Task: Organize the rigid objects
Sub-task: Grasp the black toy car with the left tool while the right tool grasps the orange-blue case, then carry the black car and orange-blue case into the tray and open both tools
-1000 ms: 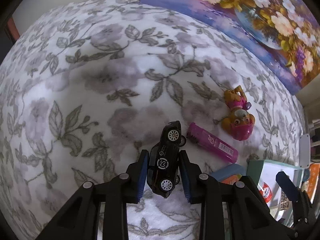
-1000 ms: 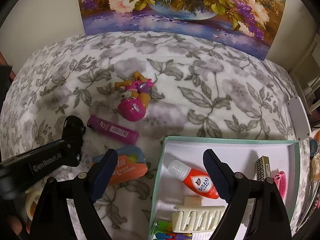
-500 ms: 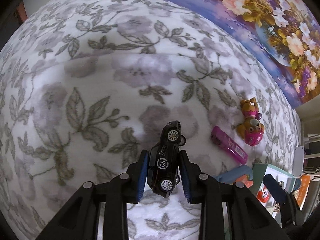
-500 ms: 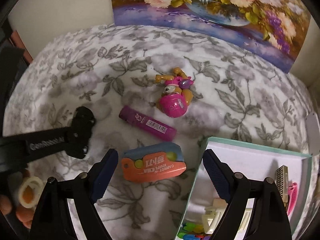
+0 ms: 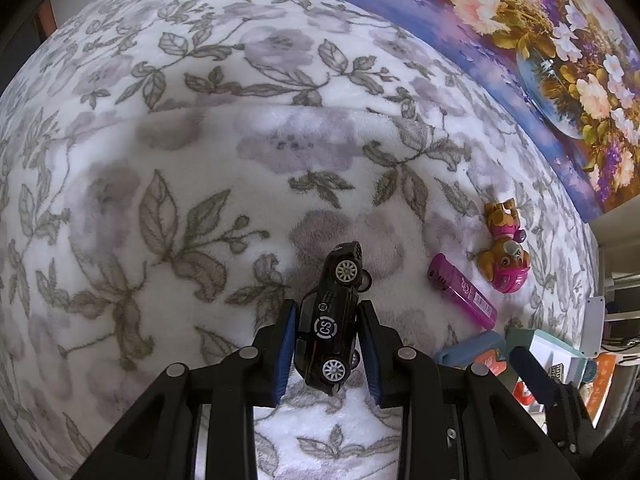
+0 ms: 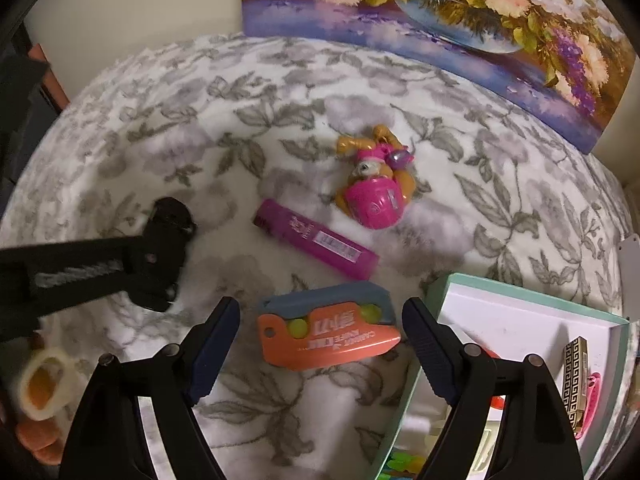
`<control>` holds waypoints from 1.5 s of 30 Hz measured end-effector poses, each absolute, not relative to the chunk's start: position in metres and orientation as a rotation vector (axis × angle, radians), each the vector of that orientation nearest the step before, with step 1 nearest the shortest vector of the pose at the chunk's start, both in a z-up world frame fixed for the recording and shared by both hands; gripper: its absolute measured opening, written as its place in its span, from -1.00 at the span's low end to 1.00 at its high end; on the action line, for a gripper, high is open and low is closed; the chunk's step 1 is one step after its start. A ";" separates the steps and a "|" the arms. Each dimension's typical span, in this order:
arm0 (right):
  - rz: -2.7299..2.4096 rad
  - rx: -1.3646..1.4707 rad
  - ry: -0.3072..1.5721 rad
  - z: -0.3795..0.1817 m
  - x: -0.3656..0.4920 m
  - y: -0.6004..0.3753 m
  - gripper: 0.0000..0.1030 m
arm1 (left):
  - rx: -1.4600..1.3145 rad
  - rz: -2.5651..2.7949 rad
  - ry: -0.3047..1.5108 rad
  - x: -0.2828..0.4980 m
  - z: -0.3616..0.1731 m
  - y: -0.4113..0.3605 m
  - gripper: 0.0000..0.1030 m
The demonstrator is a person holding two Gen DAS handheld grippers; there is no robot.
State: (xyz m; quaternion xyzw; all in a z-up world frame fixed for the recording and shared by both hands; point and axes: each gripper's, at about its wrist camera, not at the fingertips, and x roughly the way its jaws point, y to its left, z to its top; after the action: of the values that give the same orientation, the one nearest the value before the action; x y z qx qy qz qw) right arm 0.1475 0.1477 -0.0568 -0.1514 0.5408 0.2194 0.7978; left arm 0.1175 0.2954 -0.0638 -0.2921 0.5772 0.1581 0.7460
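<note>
I am holding a black toy car [image 5: 331, 320] in the left hand-held gripper [image 5: 328, 350], clamped between both blue pads at the lower centre of the left view, above the floral blanket [image 5: 180, 160]. My right hand-held gripper [image 6: 320, 356] is standing wide, holding nothing, with an orange and blue case [image 6: 328, 328] lying between its fingers. Above it a purple lighter [image 6: 316, 240] and a pink dog figure [image 6: 374, 184] are lying apart. The teal-rimmed box [image 6: 520, 292] is sitting at lower right.
</note>
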 end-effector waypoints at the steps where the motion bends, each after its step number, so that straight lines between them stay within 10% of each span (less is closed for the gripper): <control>1: 0.468 -0.337 1.148 -0.058 0.146 0.149 0.63 | -0.638 0.346 1.263 0.117 -0.064 0.295 -0.37; 45: 0.219 -0.079 1.170 0.005 0.183 0.027 0.40 | -0.605 0.206 1.067 0.125 0.021 0.257 -0.38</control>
State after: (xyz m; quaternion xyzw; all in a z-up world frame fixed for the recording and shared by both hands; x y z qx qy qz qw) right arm 0.1830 0.0274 0.0055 -0.0371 0.5511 0.1032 0.8272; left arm 0.1251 0.2572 0.0208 -0.2835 0.4997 0.0967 0.8128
